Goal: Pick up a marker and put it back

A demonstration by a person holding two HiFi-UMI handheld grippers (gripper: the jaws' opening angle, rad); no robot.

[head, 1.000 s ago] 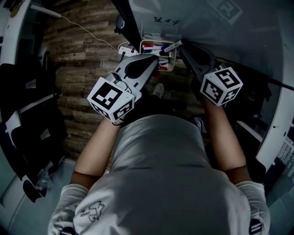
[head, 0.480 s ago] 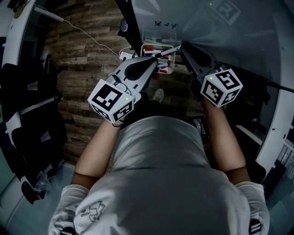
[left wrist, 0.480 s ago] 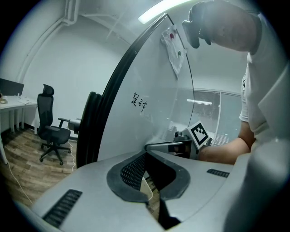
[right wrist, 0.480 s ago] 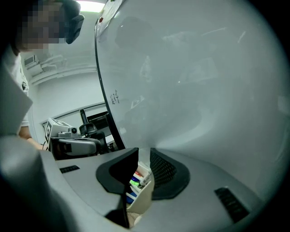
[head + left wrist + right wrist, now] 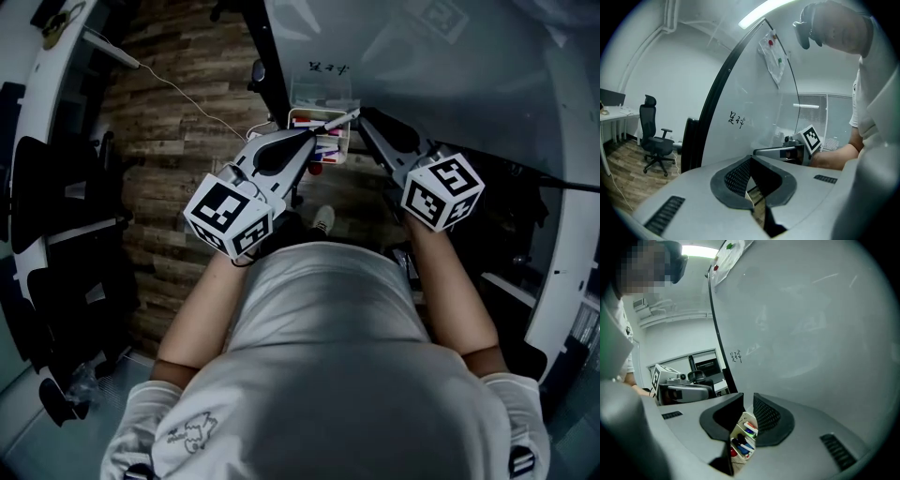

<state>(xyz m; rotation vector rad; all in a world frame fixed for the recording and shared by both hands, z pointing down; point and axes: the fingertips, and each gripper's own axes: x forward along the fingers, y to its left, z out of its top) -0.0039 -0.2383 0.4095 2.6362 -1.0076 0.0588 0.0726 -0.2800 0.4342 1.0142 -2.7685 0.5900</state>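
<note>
Although a white marker with a dark end (image 5: 337, 119) lies slantwise over the far right corner of the small pale tray of coloured markers (image 5: 738, 424), between the two tool tips, I cannot tell whether it is on its way out or already back, nor whether anything grips it. The left gripper (image 5: 751, 158) has its jaw tips drawn together. Only a pale sliver (image 5: 746, 198) and brown wooden floor (image 5: 628, 161) show in the wedge behind them, and no marker sits plainly there. The right gripper (image 5: 747, 397) stands a narrow slit apart with nothing in it, looking through the slit down into the tray. If the marker rests in the tray, only drawing back is left; if it is held, the putting back remains.

Against half a second ago, tray, marker and both grippers sit lower in the head view. More of the large whiteboard (image 5: 450, 84) shows. Their places relative to one another seem unchanged. The small green lights on the square-marker cubes (image 5: 230, 217) no longer show.
</note>
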